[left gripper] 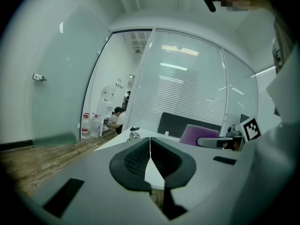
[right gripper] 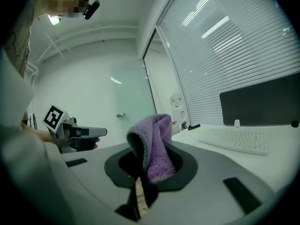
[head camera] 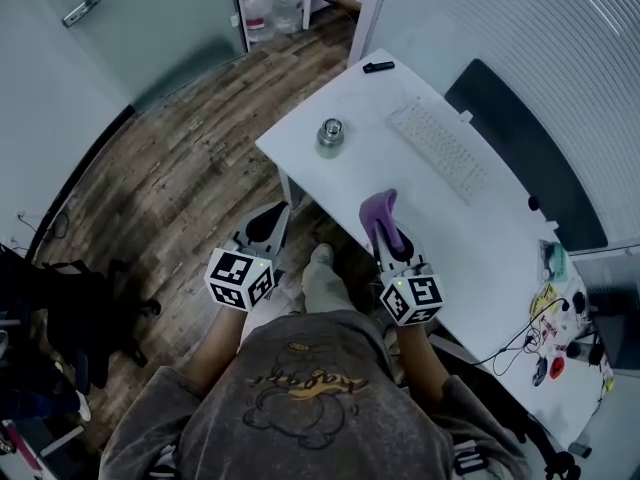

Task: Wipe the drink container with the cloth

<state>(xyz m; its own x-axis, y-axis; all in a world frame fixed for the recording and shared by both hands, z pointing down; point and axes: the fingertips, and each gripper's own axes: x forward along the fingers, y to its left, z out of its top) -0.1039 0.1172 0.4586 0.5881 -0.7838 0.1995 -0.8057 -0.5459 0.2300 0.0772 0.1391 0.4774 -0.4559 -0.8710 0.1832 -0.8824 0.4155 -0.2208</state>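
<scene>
Nearest us, low in the head view, the left gripper hangs over the floor short of the desk. Its jaws are pressed together with nothing between them. Just right of it, the right gripper pinches the purple cloth, which stands up out of its jaws in a loose fold at the desk's near edge.

The drink container stands upright near the desk's left corner, above the centre of the frame and well apart from both grippers, so we judge the wipe not yet begun. To do it well, we should spread the left jaws and steady the container from its side first. It looks light and sits close to the edge, where a push could send it off. Then we bring the cloth's broad fold, not the jaw tips, against its wall.

From above it shows a closed metallic top, and we cannot tell what it holds. Farther off, in the upper middle, clear water bottles with red caps stand on the floor, their fill unreadable.
</scene>
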